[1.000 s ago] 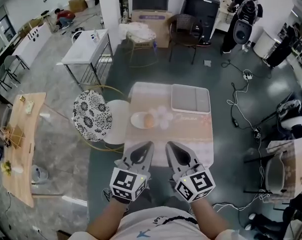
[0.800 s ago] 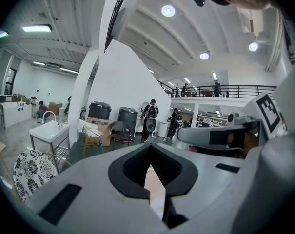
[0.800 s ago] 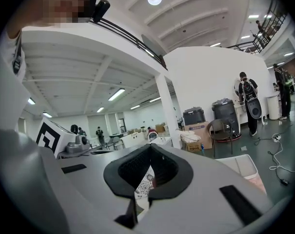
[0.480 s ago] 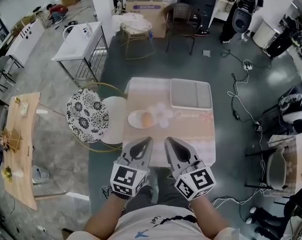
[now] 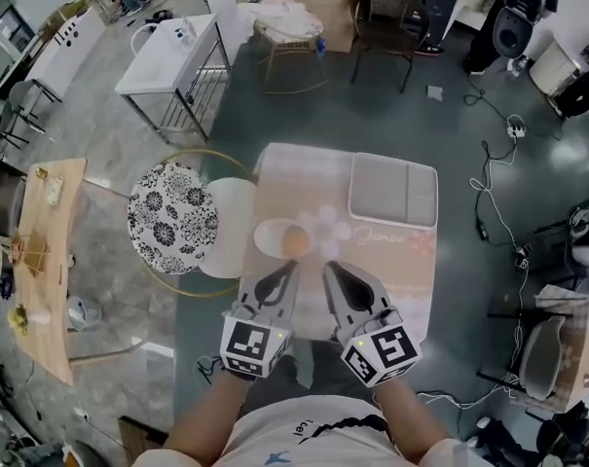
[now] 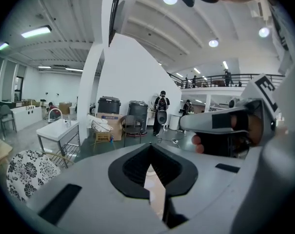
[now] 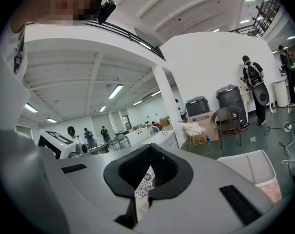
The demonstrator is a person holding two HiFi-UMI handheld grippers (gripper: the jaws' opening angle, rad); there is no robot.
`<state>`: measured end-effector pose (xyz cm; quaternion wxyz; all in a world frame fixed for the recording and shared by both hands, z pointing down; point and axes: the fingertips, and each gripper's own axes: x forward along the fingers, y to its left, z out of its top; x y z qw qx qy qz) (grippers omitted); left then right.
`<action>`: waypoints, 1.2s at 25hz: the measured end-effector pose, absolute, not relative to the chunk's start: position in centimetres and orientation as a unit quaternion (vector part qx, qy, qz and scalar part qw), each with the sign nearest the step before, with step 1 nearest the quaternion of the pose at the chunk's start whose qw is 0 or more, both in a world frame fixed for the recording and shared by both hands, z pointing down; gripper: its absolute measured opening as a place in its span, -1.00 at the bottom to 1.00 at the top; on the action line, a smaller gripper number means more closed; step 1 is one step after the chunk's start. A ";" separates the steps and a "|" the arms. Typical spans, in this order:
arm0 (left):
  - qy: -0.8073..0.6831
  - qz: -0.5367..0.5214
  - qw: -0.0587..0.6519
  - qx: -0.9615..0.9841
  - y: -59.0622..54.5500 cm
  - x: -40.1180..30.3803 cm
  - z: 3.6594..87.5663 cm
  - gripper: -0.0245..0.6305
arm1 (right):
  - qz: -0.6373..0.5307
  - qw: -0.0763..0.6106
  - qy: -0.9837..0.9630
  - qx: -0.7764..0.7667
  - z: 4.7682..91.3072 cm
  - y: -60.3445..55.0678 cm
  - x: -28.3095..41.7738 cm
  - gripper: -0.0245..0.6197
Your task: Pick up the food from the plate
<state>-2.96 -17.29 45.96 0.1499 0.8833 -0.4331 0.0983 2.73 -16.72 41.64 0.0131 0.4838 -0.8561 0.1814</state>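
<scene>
Hovering at the table's [image 5: 391, 261] near edge, the left gripper [image 5: 287, 270] and right gripper [image 5: 331, 272] are both closed and empty, tips just short of the plate [image 5: 268, 238], where the food [image 5: 295, 242] sits. One gripper should probably open wide before descending, straddling the food squarely.

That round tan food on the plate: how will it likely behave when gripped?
The food looks rounded, so it may roll if pinched off-centre. Its shallow plate would hardly stop it, and might slide when nudged. Softness cannot be told here.
</scene>
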 end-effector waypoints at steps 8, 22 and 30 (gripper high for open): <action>-0.461 0.104 0.163 0.866 -21.0 -2.9 50.9 -0.91 | 0.206 0.030 -0.857 0.472 46.1 -20.3 3.1 -0.88; -0.464 0.129 0.190 0.856 -24.1 -3.0 62.9 -0.84 | 0.237 0.018 -0.837 0.493 54.7 -22.4 2.2 -0.88; -0.469 0.162 0.184 0.849 -24.7 -2.4 67.5 -0.25 | 0.242 0.012 -0.827 0.508 56.7 -22.1 3.5 -0.88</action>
